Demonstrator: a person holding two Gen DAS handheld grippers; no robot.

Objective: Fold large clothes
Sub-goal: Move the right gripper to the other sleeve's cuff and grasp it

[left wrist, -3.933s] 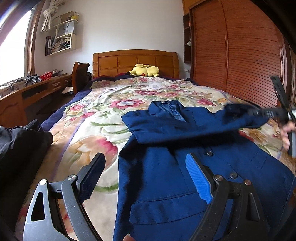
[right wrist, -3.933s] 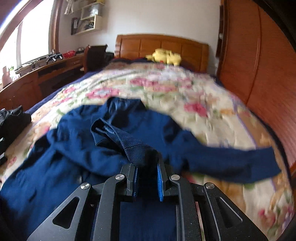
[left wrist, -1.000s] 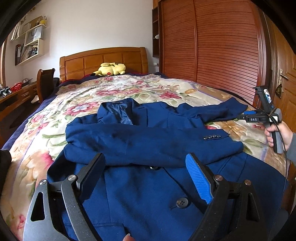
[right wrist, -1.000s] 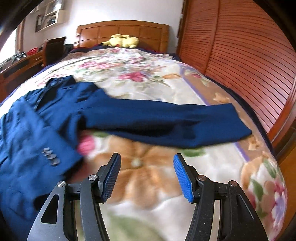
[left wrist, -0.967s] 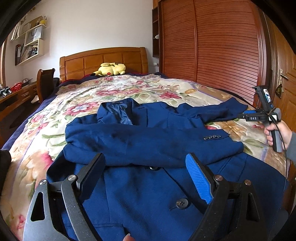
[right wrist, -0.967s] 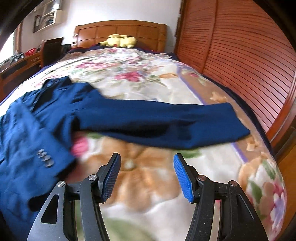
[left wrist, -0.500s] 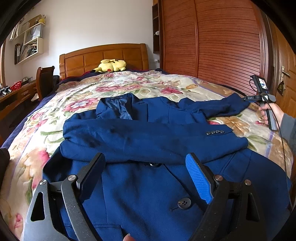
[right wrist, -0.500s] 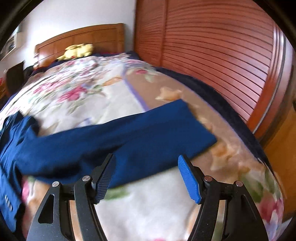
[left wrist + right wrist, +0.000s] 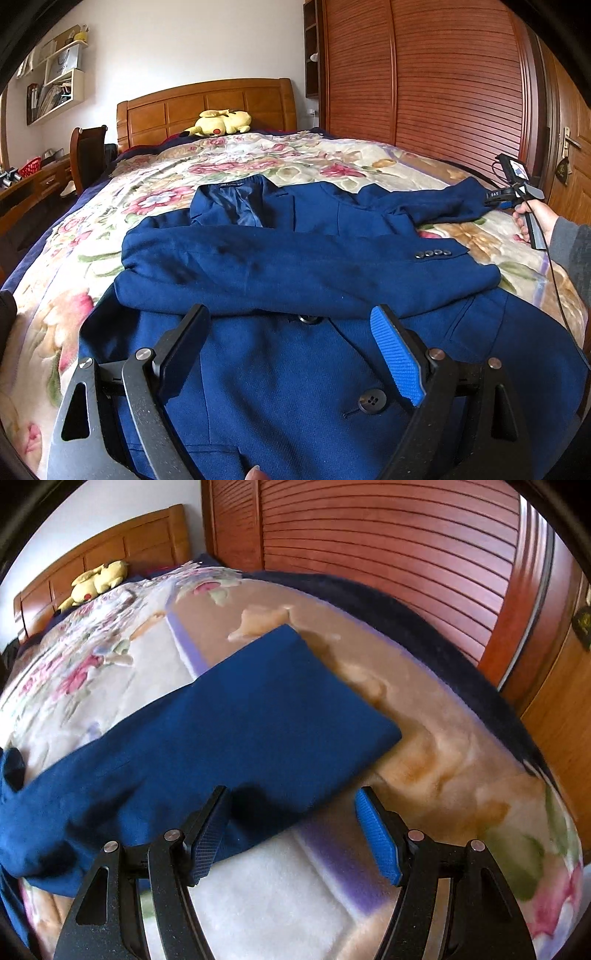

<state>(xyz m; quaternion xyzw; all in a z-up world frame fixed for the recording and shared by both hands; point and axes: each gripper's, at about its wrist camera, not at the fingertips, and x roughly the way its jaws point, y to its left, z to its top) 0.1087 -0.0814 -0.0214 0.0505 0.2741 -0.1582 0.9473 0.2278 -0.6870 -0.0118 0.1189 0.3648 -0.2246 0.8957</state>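
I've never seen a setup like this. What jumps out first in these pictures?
A big navy jacket lies spread across the floral bedspread, one sleeve folded over its chest, the other sleeve stretched toward the wardrobe side. The open right gripper hovers at that cuff. A yellow plush toy rests by the headboard.

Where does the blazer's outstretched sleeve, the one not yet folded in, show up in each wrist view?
Left wrist view: the outstretched sleeve lies upper right, its cuff at the right gripper.
Right wrist view: the same sleeve fills the centre, running from the left edge to a cuff right of centre, above the open fingers.
Shared landmark: the yellow plush toy by the headboard.
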